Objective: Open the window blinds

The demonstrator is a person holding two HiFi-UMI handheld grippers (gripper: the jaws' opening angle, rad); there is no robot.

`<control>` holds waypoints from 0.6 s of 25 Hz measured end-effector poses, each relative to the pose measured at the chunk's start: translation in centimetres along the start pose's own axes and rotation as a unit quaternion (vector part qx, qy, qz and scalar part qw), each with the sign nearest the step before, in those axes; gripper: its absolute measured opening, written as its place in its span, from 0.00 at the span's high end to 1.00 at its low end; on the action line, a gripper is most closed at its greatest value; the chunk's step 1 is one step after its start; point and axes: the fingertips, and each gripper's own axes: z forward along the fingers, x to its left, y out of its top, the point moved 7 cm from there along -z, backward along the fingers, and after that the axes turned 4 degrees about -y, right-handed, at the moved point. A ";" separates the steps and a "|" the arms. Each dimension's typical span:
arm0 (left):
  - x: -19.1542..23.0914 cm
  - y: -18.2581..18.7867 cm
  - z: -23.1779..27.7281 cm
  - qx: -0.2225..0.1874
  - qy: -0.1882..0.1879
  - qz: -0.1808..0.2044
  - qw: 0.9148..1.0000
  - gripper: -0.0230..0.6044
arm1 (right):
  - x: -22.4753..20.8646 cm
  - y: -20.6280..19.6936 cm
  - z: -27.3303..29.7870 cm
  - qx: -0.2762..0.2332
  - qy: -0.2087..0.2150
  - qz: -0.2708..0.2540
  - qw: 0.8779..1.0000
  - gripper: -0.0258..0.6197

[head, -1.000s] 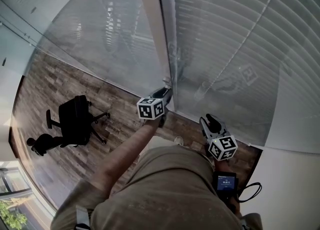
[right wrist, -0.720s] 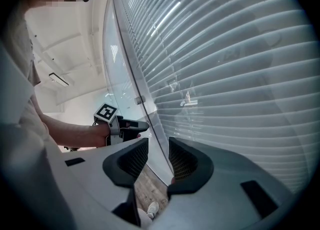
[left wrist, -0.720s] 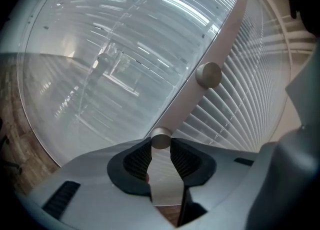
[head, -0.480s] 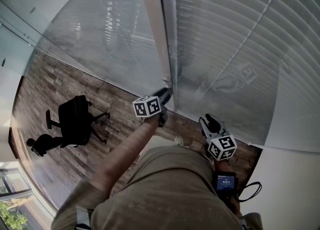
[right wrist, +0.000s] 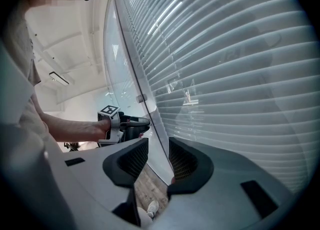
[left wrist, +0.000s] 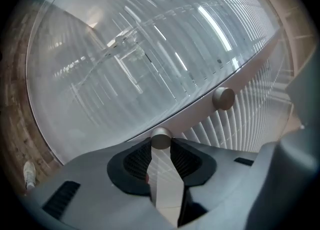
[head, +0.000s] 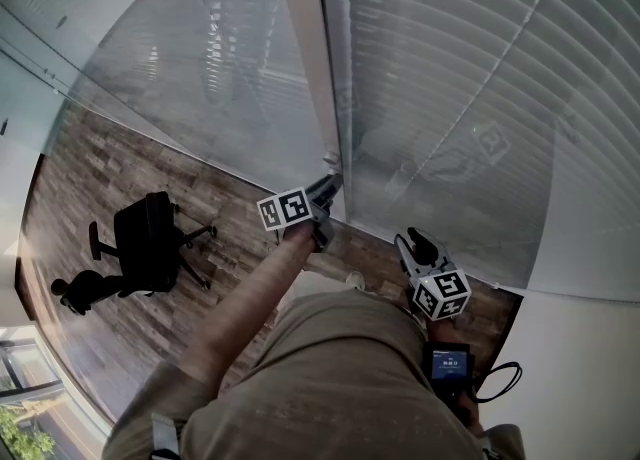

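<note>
White slatted blinds [head: 470, 78] hang shut behind glass panes, split by a pale upright frame [head: 305, 58]. In the left gripper view a round metal knob [left wrist: 161, 138] sticks out of that frame [left wrist: 195, 116], and my left gripper [left wrist: 161, 146] is shut on it, pads on either side. A second knob [left wrist: 223, 98] sits further along the frame. In the head view my left gripper [head: 328, 184] reaches the frame's foot. My right gripper [head: 412, 240] hangs lower right, apart from the glass. Its jaws [right wrist: 156, 161] stand open with nothing between them. It looks at the slats [right wrist: 235, 74] and the left gripper [right wrist: 135, 122].
A black office chair [head: 150, 238] stands on the wood floor [head: 100, 168] at left. A white wall [head: 590, 368] closes the right side. A small screen device [head: 450, 360] with a cable hangs at the person's waist. A shoe [left wrist: 29, 174] shows low left.
My left gripper has rolled about its own axis while staying on the knob; its marker cube swung to the left. The right gripper has kept still.
</note>
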 end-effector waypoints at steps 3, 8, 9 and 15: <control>0.1 0.0 0.0 -0.005 -0.014 -0.033 0.999 0.76 | 0.2 0.0 -0.1 0.001 0.000 0.000 1.000 0.75; 0.4 0.1 0.1 -0.013 -0.031 -0.074 0.997 0.76 | 0.3 -0.1 0.0 0.001 0.000 -0.002 1.000 0.75; 0.4 0.1 0.1 -0.016 -0.032 -0.078 0.996 0.76 | 0.3 -0.1 0.0 0.001 0.000 -0.003 1.000 0.75; -0.1 0.0 -0.1 -0.019 0.009 0.018 1.000 0.74 | 0.5 -0.2 -0.2 0.003 0.001 -0.001 1.000 0.75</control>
